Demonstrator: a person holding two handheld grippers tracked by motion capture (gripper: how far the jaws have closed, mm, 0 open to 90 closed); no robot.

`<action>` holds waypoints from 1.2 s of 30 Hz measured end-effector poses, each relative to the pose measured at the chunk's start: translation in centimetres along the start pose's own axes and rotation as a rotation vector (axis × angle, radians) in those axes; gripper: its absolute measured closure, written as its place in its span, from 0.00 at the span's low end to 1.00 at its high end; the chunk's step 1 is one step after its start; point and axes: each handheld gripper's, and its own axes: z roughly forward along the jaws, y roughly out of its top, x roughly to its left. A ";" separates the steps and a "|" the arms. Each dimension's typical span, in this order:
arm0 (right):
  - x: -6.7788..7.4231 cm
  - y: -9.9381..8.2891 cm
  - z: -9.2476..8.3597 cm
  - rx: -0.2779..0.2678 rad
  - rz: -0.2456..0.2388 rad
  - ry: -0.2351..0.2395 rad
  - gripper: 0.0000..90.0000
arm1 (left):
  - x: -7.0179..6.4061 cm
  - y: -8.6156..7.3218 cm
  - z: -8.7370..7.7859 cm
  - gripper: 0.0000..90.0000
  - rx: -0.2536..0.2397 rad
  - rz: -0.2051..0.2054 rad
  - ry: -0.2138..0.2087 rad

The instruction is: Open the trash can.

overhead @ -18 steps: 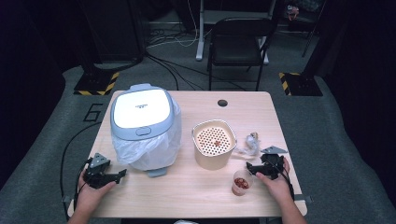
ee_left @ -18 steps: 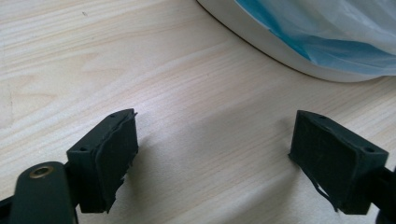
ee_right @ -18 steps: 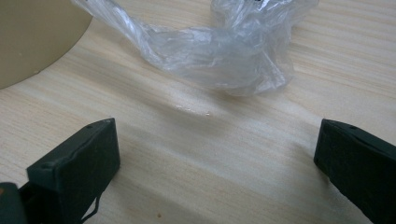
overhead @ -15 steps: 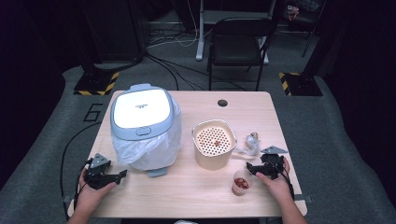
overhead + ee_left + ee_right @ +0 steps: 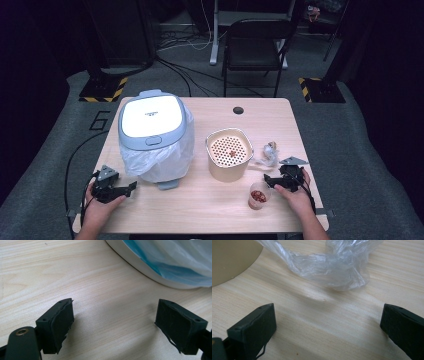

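Nearest, the left tongs and right tongs rest low on the tabletop, both gaping wide and holding nothing. A cup stands just beside the right tongs, crumpled plastic ahead of them. Farther off sit the strainer and the bagged bin.

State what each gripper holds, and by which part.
Nothing is held. The left gripper and right gripper are both open over bare table.
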 end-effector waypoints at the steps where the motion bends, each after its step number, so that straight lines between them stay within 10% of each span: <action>1: 0.0 0.0 0.0 0.000 0.000 0.000 0.00 | 0.1 0.0 0.0 0.17 -0.001 -0.014 -0.005; 6: 0.0 0.0 0.0 0.000 -0.001 0.001 0.00 | 0.2 0.5 -1.1 0.29 0.038 -0.092 -0.057; 17: 0.1 0.0 0.0 -0.002 0.004 0.004 0.00 | -3.4 0.6 -3.9 0.33 0.037 0.022 -0.131; 34: 0.1 0.0 0.0 -0.004 0.007 0.002 0.00 | -9.6 1.8 -3.2 0.38 -0.002 0.148 -0.314; 36: 0.1 0.0 0.0 -0.003 0.007 0.002 0.00 | -10.6 1.7 -3.0 0.38 0.008 0.092 -0.329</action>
